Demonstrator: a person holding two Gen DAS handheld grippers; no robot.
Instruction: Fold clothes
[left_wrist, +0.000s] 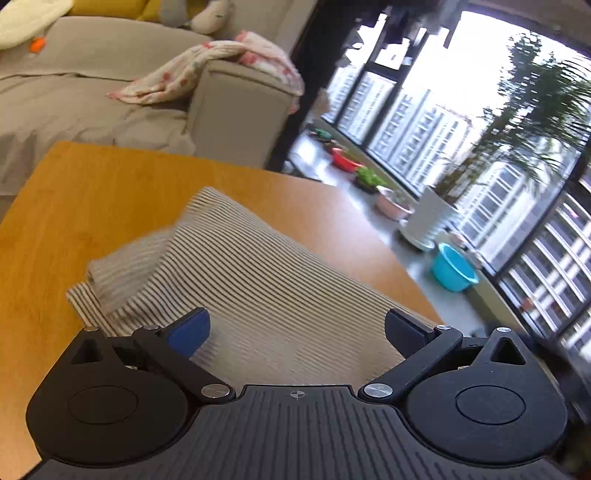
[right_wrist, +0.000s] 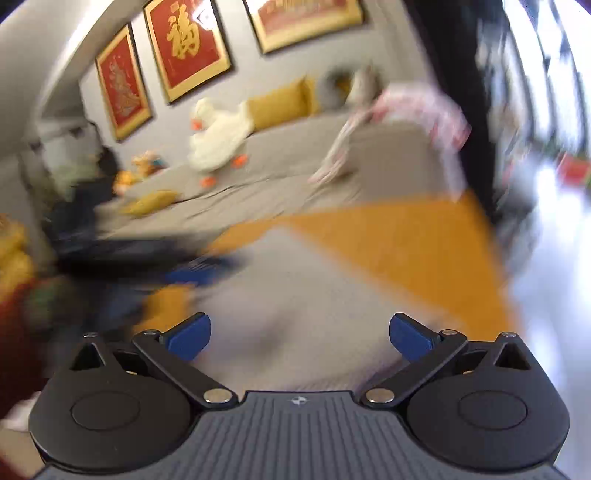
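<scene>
Left tongs (left_wrist: 297, 326) gaped wide, empty, tilted down over the striped shirt (left_wrist: 236, 273), which lay folded on the orange surface (left_wrist: 110, 192). Right tongs (right_wrist: 299, 332) likewise stood spread, holding nothing, above it.

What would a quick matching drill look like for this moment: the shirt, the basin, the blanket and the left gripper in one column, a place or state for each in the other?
Column one:
1. shirt
2. basin
3. blanket
4. left gripper

Column two:
A. draped over the sofa arm
B. jaws wide open, clamping nothing
C. lying folded on the table
D. on the floor by the window

Pairs: 1-C, 2-D, 3-A, 4-B
</scene>
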